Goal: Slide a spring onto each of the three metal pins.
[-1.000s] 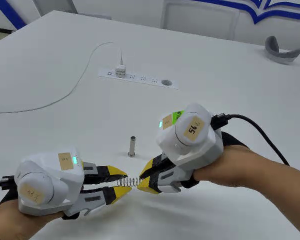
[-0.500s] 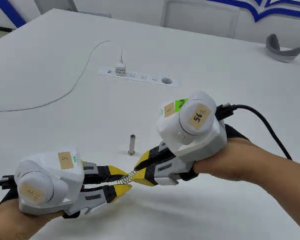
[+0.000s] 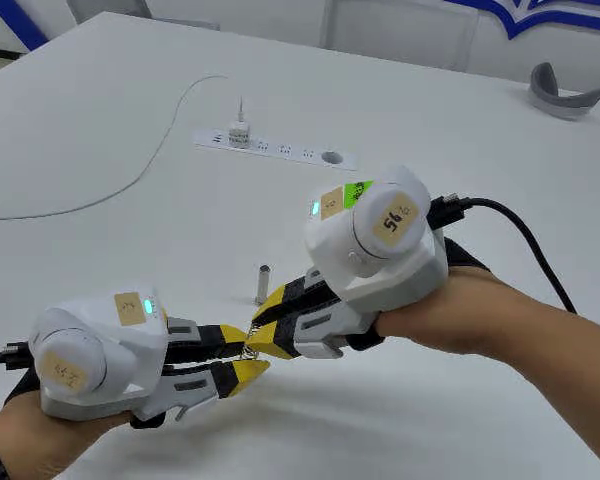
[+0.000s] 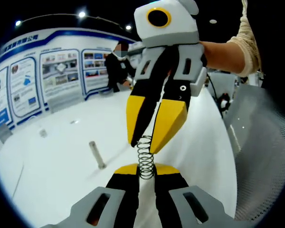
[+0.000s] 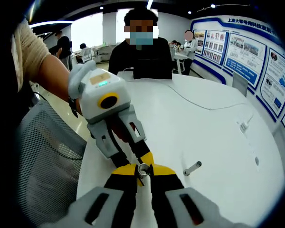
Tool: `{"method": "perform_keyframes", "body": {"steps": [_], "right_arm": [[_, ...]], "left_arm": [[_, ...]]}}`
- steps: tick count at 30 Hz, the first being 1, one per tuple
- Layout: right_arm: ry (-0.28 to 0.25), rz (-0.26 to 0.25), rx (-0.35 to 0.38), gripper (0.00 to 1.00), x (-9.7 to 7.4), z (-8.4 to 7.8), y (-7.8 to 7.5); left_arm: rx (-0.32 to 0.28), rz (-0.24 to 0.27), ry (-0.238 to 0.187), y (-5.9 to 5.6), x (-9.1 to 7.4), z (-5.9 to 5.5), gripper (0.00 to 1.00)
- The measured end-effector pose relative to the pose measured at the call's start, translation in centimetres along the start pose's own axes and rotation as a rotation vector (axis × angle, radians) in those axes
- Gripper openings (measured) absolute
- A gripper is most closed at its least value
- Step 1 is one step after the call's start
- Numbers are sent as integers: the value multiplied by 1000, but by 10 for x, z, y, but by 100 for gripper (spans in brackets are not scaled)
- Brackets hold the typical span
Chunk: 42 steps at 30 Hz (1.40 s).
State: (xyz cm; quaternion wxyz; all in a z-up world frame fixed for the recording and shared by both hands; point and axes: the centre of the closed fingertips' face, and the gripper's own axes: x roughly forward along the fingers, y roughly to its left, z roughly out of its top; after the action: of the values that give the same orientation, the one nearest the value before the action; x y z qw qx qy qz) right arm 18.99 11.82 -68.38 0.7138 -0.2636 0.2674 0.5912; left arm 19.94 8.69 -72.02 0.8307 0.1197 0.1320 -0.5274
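A small metal spring (image 3: 248, 350) is held in the air between my two grippers. The left gripper (image 3: 242, 360), low at the left, is shut on one end. From the right, the right gripper (image 3: 261, 336) is shut on the other end. In the left gripper view the spring (image 4: 145, 156) rises from my left gripper (image 4: 145, 171) to the yellow fingertips (image 4: 167, 118) of the right one. In the right gripper view the spring's round end (image 5: 142, 169) sits in the right gripper (image 5: 142, 174). One metal pin (image 3: 263, 283) stands upright on the white table, just beyond the grippers.
A white power strip (image 3: 275, 153) with a plugged-in white cable (image 3: 130, 185) lies further back on the table (image 3: 430, 130). A grey curved object (image 3: 565, 95) rests at the far right. A person (image 5: 142, 52) sits across the table. A mesh chair (image 5: 47, 156) stands beside it.
The right gripper has moved left towards the left gripper, so the visible stretch of spring between them is shorter. The left gripper has stayed about where it was.
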Motion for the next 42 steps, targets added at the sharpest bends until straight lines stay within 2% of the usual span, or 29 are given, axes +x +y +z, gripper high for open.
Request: {"method": "perform_keyframes", "body": {"steps": [7, 12, 17, 20, 27, 39, 42], "right_arm": [[-28, -19, 5, 12, 2, 5, -2], [-41, -40, 17, 16, 2, 5, -6], [-66, -53, 51, 15, 1, 3, -8], [-89, -53, 77, 15, 1, 4, -9], [-107, -61, 91, 12, 2, 5, -9], [-115, -78, 107, 12, 3, 5, -13], [-119, -86, 110, 12, 2, 5, -16]], "left_arm": [[-47, 1, -19, 4, -2, 0, 11], [-60, 4, -32, 6, -2, 2, 11], [-72, 3, -40, 7, -1, 3, 11], [-76, 2, -43, 7, -1, 4, 11], [-79, -2, -48, 7, 0, 6, 11], [-56, 10, -45, 10, 1, 6, 12], [-66, 16, -45, 13, 1, 6, 16]]}}
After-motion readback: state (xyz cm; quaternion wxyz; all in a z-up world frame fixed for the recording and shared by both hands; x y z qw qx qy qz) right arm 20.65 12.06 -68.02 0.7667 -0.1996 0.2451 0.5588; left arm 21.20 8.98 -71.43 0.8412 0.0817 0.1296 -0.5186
